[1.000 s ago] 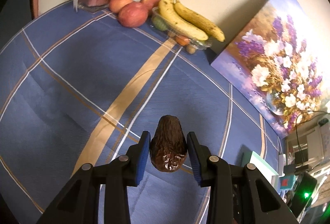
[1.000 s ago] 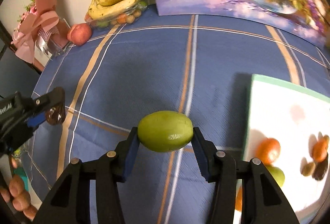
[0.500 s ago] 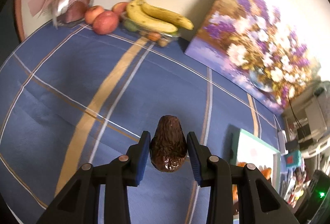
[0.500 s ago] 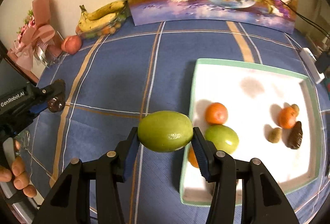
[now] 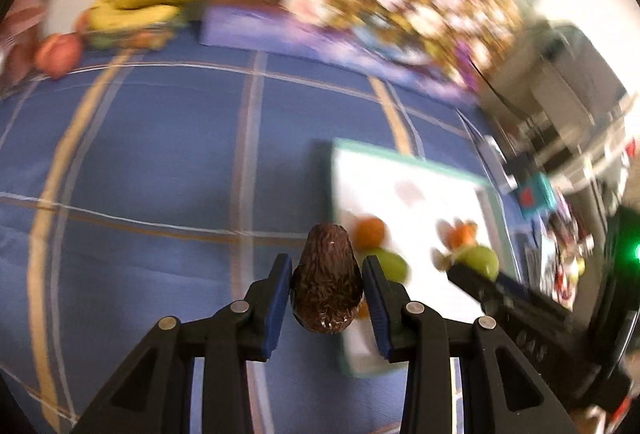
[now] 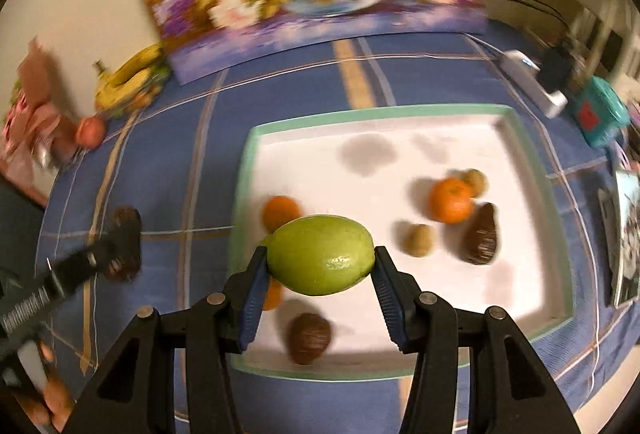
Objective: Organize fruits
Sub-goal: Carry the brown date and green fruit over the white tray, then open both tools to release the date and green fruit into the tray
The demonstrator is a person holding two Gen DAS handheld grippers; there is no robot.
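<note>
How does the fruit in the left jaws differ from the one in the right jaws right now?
The avocado in the left gripper is dark brown, rough-skinned and pear-shaped, standing on end; the green fruit in the right gripper is smooth, oval and lies crosswise. The green fruit hangs over the white tray; the avocado is beside the tray's edge. Both are clamped between blue pads.

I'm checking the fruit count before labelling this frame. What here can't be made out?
- Right wrist view: the orange fruit beside the white green-rimmed tray's left rim is mostly hidden by the held green oval fruit.
- Left wrist view: motion blur smears the yellow bananas and the small fruits under them; they can't be counted.
</note>
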